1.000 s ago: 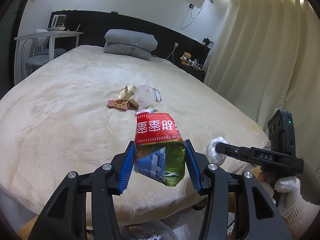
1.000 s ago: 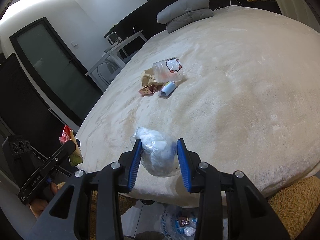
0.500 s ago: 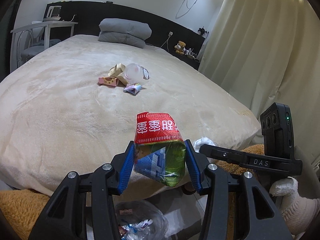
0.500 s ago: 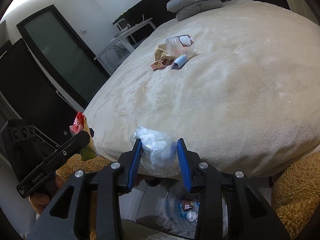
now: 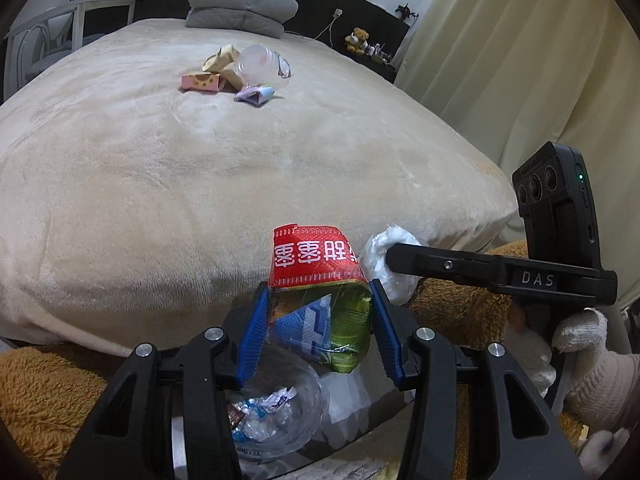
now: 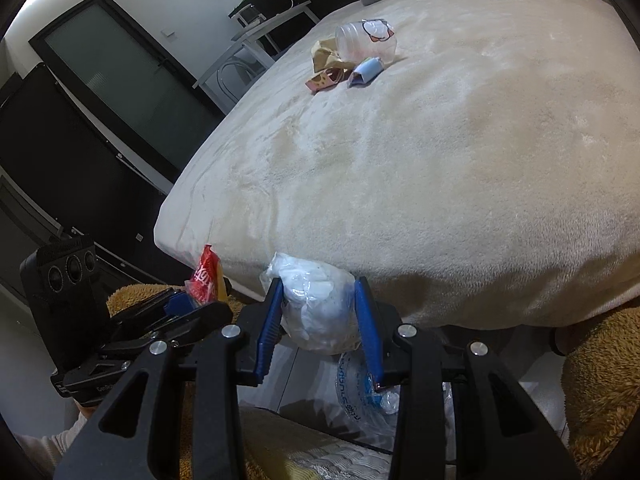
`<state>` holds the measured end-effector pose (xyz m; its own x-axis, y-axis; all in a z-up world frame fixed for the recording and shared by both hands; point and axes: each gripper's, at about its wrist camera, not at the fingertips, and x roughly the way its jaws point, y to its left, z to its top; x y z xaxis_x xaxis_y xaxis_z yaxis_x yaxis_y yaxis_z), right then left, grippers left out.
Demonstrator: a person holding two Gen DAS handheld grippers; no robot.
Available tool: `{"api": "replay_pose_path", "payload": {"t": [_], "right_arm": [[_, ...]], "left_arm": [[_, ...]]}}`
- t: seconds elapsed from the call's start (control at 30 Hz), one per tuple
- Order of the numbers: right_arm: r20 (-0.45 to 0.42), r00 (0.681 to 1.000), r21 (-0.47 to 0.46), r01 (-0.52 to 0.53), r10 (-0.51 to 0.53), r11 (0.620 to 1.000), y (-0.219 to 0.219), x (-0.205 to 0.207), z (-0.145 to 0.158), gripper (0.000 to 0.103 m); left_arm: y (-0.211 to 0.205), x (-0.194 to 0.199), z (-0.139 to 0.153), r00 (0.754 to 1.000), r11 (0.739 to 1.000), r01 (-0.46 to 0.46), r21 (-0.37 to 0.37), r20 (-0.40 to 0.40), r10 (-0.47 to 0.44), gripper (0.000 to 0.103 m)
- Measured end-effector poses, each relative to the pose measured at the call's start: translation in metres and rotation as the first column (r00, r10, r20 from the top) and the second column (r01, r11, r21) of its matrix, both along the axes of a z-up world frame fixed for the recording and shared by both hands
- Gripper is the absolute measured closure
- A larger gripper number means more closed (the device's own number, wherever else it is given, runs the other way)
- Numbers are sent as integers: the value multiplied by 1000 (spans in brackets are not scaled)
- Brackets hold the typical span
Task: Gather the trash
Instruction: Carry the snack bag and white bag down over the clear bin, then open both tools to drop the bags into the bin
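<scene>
My left gripper [image 5: 317,320] is shut on a red and green snack wrapper [image 5: 320,296], held just off the bed's near edge above a clear trash bag [image 5: 276,412] on the floor. My right gripper [image 6: 318,312] is shut on a crumpled white plastic wad [image 6: 316,308], which also shows in the left wrist view [image 5: 384,268], right beside the left gripper. The bag shows below it too [image 6: 360,396]. More trash lies far up the bed: a clear plastic cup [image 5: 260,65], a pink box [image 5: 202,82], tan paper [image 5: 220,58] and a small blue wrapper [image 5: 256,94].
The cream blanket covers the bed [image 5: 200,168]. Brown fluffy rugs [image 5: 52,392] lie on the floor on both sides of the bag. Grey pillows [image 5: 240,4] sit at the headboard, curtains [image 5: 520,60] on the right, a white desk [image 5: 80,12] on the left.
Both grippers have pulled back off the bed and dropped lower with their loads. The trash bag on the floor has come into view beneath them.
</scene>
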<state>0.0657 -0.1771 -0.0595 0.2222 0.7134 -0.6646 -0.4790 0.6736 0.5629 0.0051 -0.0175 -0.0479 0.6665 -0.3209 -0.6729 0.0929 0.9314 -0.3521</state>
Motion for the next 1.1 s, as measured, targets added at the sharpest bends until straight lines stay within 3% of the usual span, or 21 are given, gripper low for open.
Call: {"api": "replay_pose_path", "payload": {"t": [0.17,0.33,0.6,0.73,1.1], "right_arm": [[-51,999,-42,-20,18,999,2,1,-16,66],[-112,993,-96,-38,27,995,6,2,-35,66],[-250,968,-198,-72,21,978,18,5,-73,66],[-314,950,-227,-84,9,970,24,8,-88,66],[-413,911,-308,-114,-25,945,37,13,-115,66]], "left_arm": [[1,2,-13,999,1000,5,4,-48,-5,56],[1,11,-32,989,1000,9,-4,-149,-9,56],[-4,26,-75,929,999,43,25,-368,-31,56],[-4,33,-95,885,999,44,32,-465,-24,56],[-11,36,-111,833,998,57,36,-552,-27,55]]}}
